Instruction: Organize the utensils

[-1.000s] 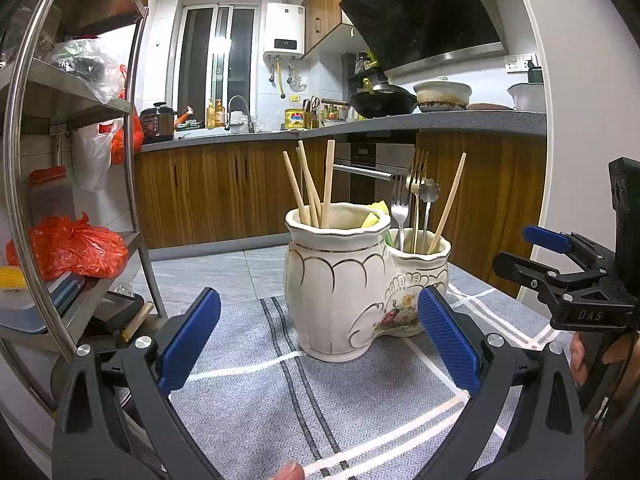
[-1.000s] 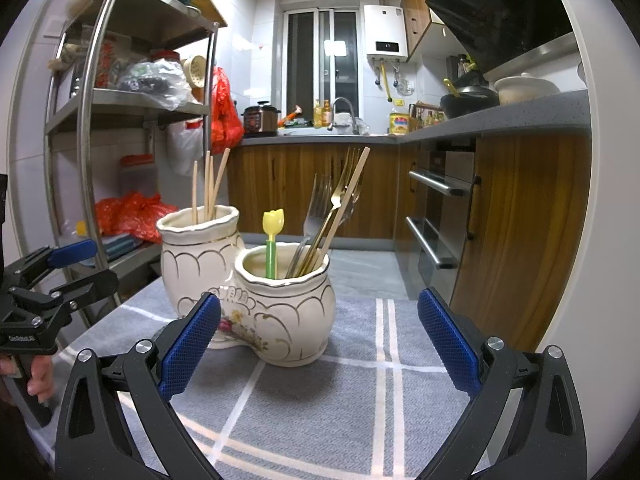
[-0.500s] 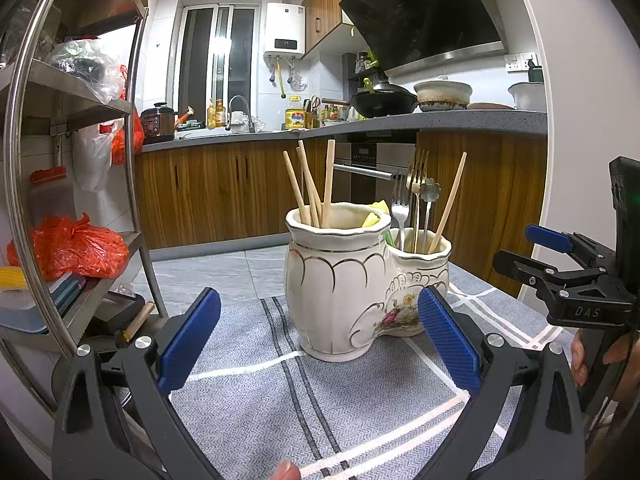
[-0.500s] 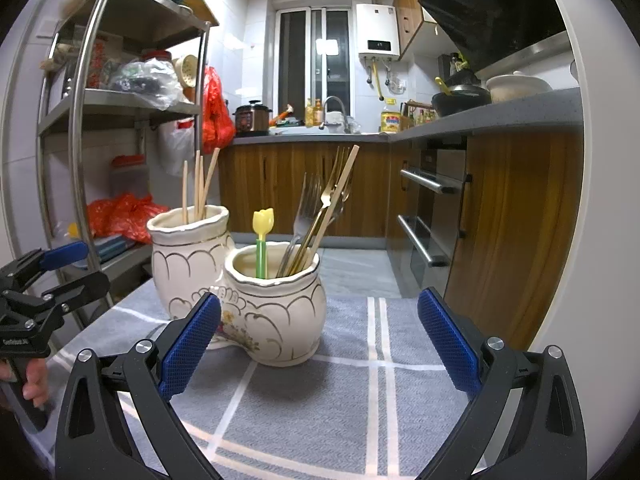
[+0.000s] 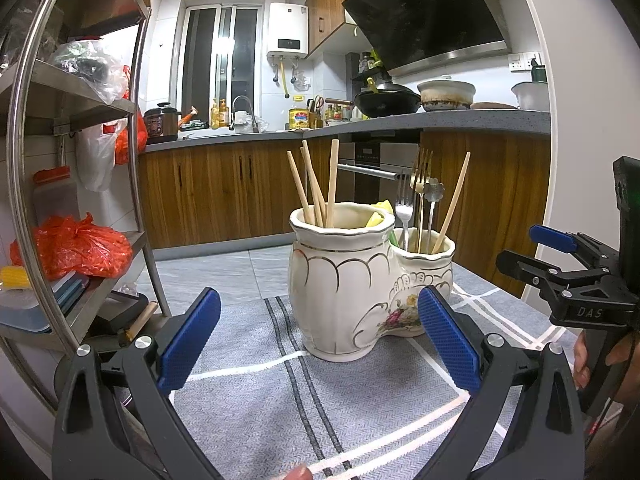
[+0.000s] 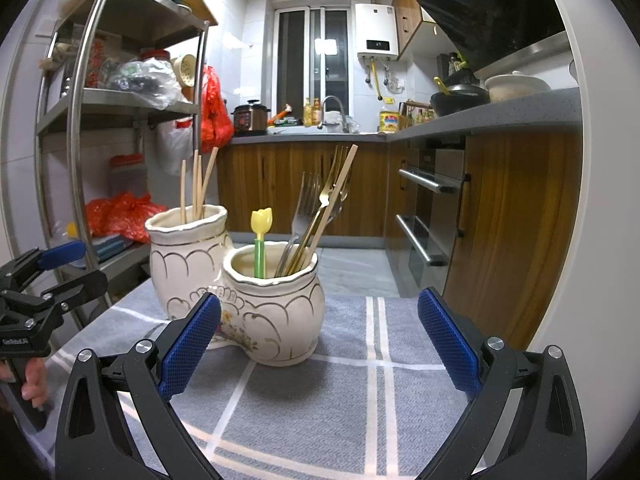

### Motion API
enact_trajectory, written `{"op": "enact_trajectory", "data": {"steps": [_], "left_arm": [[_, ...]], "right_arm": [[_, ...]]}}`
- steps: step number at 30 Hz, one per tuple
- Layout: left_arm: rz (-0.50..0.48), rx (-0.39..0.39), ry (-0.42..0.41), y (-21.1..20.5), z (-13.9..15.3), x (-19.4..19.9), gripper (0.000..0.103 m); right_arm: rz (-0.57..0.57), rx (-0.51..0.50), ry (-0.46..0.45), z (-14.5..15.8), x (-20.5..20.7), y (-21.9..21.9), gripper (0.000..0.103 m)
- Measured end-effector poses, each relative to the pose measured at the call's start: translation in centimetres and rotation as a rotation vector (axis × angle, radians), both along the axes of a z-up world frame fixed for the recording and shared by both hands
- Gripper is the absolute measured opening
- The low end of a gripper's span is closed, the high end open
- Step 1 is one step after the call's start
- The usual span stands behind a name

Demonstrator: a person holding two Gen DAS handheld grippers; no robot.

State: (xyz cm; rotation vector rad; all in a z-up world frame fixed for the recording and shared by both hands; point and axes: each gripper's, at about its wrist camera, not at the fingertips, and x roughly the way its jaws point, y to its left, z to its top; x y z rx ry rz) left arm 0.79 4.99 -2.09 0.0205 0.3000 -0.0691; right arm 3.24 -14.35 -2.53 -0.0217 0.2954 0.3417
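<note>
Nearest the left wrist camera, the left tool (image 5: 319,338) hangs over the grey striped cloth (image 5: 256,408) with its blue pads spread wide and nothing between them. The right tool (image 6: 319,340) is likewise held wide apart and empty above the same cloth, which covers the tabletop (image 6: 376,392). Each tool also shows at the edge of the other's view, held by a hand, and there too its fingers stand apart. Just beyond the fingertips stands the cream ceramic double holder (image 5: 360,280), two joined pots with gold scallop lines and a flower decal. The taller pot (image 6: 186,252) holds four wooden chopsticks (image 5: 316,184) leaning against its rim. The shorter pot (image 6: 276,300) holds a silver fork (image 6: 306,204), a gold fork (image 6: 334,176), a flower-ended utensil (image 5: 433,192), one lone wooden chopstick (image 5: 454,200) and a small green pick topped with a yellow tulip (image 6: 261,240). To the left, beside the tabletop, rises a steel shelf rack (image 6: 80,120) loaded with red plastic bags (image 5: 76,248) and containers. Farther back run wooden cabinets (image 5: 216,192) under a grey counter, with a built-in oven (image 6: 430,216), a black wok (image 5: 386,102) and a white pot (image 5: 446,94) below the range hood (image 5: 428,12). At the far end are a rice cooker (image 6: 251,118), a sink tap (image 6: 332,108), a window and a white water heater (image 6: 376,30).
</note>
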Motion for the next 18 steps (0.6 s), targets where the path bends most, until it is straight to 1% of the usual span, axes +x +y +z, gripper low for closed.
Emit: {"op": "enact_trajectory", "data": {"steps": [18], "left_arm": [[0.029, 0.003, 0.0, 0.31, 0.03, -0.11, 0.097]], "right_arm": [[-0.002, 0.001, -0.004, 0.01, -0.05, -0.08, 0.098]]}}
